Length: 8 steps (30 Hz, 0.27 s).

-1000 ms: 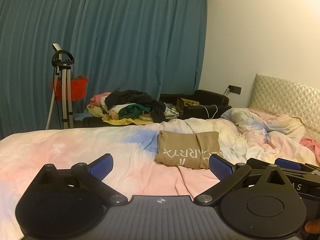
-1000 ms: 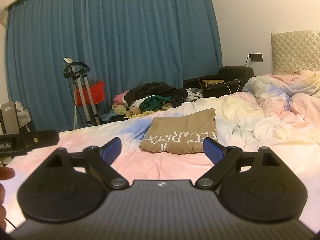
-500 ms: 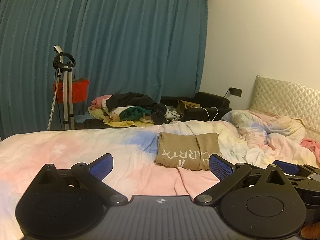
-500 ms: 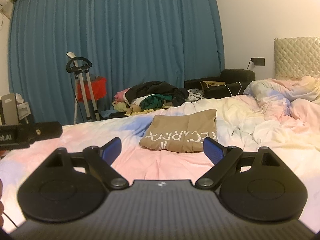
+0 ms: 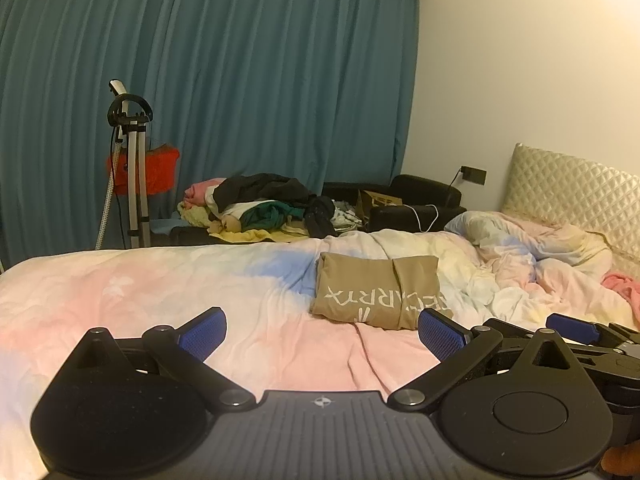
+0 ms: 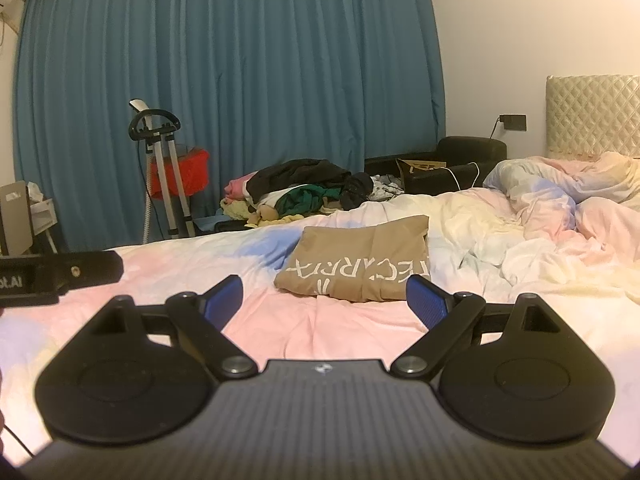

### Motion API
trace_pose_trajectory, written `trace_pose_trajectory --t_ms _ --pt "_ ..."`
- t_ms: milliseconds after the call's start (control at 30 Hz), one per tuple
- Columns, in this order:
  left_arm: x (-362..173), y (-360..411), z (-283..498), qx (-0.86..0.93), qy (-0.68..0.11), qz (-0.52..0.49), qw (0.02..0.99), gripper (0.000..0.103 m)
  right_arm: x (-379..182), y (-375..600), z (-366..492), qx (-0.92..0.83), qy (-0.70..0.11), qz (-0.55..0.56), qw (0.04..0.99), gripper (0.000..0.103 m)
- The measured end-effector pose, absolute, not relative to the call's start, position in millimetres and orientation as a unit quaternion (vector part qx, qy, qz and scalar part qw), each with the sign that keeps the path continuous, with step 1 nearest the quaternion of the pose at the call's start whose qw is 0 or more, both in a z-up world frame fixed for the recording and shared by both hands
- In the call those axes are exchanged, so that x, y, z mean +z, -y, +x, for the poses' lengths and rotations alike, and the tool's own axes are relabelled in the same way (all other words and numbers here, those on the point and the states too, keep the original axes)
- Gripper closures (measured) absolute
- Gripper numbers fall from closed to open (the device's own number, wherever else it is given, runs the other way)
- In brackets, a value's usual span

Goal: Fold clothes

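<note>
A folded tan garment (image 5: 376,294) with white lettering lies flat on the pastel bedspread (image 5: 160,292), a little beyond both grippers. In the right wrist view the same tan garment (image 6: 360,264) sits just past the fingertips. My left gripper (image 5: 322,332) hovers over the bed with its blue pads wide apart and nothing between them. My right gripper (image 6: 324,300) is open too, its jaws empty. Part of the right gripper (image 5: 576,332) shows at the right edge of the left wrist view, and the left gripper's body (image 6: 56,272) at the left edge of the right wrist view.
A heap of unfolded clothes (image 5: 264,212) lies beyond the far side of the bed, by a dark sofa (image 5: 416,200). A garment steamer stand (image 5: 132,168) and red fabric (image 5: 156,168) stand before teal curtains. A crumpled duvet (image 6: 560,216) fills the bed's right side, under a quilted headboard (image 5: 576,196).
None of the objects moved. Both views rocked a little, and the grippers stay open over the bed.
</note>
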<state>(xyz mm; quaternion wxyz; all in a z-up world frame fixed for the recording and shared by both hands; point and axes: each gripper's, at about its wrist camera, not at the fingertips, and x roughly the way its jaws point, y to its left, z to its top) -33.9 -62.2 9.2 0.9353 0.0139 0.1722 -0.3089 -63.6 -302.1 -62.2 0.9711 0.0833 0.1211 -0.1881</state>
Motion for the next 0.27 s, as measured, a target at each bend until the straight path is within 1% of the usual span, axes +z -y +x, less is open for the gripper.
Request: trace_pose_trajectory --t_ms 267 --pt "8.1 63.6 -37.4 -0.309 -0.172 0.016 0.935 0.000 -63.1 298.9 -62.9 -0.185 -0.124 0.083 0.971 0.013"
